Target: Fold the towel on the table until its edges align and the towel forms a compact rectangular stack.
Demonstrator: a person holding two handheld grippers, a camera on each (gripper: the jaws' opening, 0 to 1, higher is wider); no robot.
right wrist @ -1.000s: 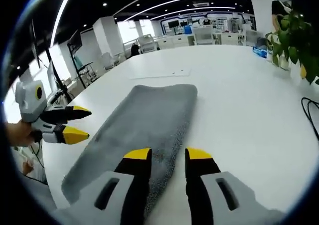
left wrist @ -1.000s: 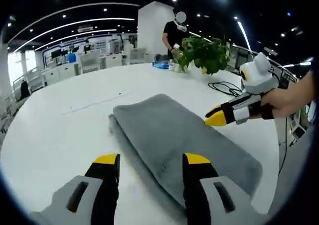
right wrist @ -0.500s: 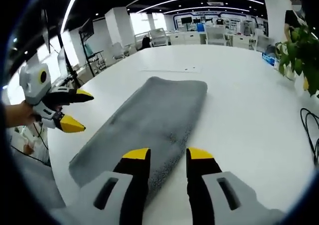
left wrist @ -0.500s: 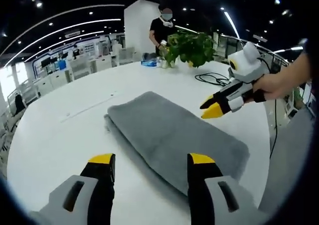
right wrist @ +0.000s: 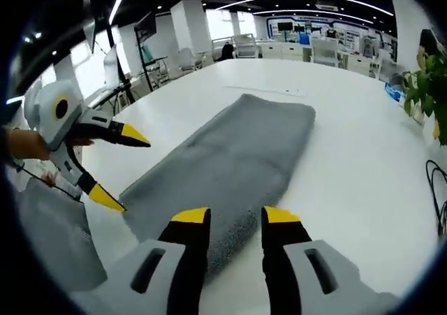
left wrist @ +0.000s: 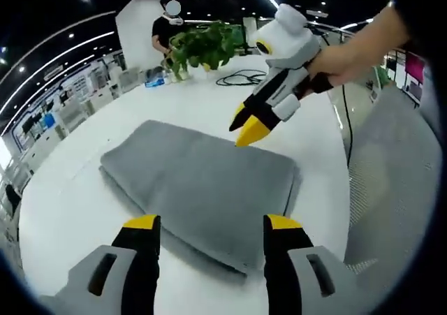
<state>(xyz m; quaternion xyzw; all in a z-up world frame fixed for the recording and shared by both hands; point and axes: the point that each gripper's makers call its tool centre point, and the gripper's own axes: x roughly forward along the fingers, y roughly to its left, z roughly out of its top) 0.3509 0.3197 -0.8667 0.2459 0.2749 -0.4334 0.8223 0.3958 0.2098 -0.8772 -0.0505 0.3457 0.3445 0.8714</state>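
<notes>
My right jaws cover the towel's [right wrist: 230, 161] near edge at lower centre. The cable [right wrist: 438, 189] runs off the frame's right side.

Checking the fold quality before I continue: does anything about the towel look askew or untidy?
Slightly. The grey towel lies folded flat on the white table, but its layers are offset: a lower layer peeks out along the long edge. Nothing spilled or damaged. Both the left gripper and the right gripper are open, off it.

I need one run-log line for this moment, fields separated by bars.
towel: folded, flat on table | left gripper: open, above towel's near edge | right gripper: open, above towel end | nothing held
</notes>
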